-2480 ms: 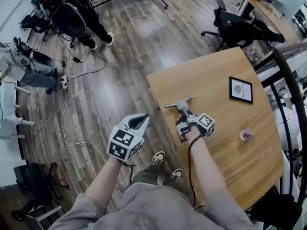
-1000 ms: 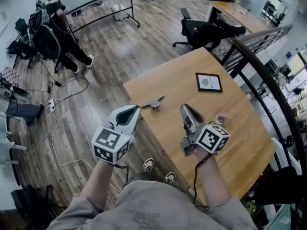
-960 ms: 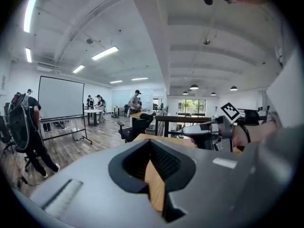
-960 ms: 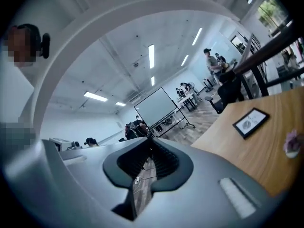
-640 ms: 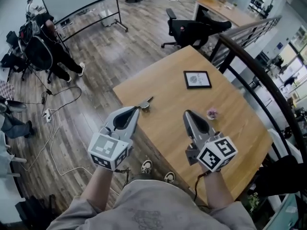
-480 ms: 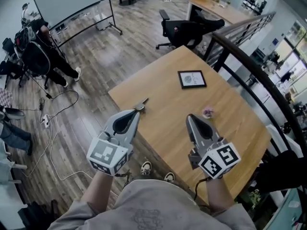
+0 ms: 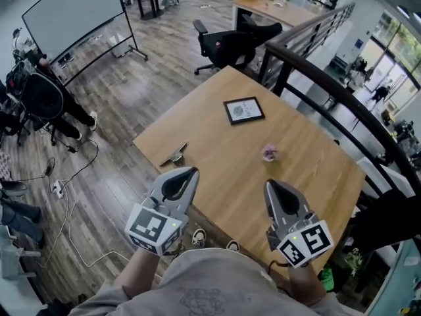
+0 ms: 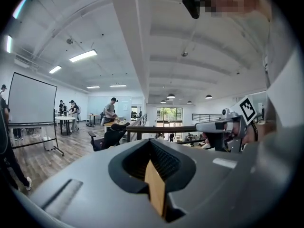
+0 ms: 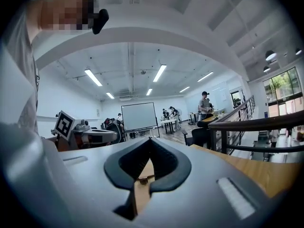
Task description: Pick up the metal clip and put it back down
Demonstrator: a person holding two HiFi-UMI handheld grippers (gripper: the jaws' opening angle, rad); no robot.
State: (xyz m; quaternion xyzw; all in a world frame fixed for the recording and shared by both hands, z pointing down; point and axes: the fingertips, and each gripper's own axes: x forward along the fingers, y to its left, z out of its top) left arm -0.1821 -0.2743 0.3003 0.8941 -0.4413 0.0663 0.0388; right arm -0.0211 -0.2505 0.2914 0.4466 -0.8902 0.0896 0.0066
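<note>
head view: metal clip (image 7: 174, 155) lies with long axis rising rightward; left gripper (image 7: 191, 171) and right gripper (image 7: 271, 184) jaws pressed together.

Surface (image 7: 223, 137), seen from above. Clip (image 7: 174, 155) near the left edge, frame (image 7: 243, 110) toward the far side and a small pink object (image 7: 270, 152) near the middle lie well apart, with bare wood open between them and along the near edge. Railing (image 7: 348, 103) closes off the right side; a chair (image 7: 223, 45) stands beyond the far corner.
</note>
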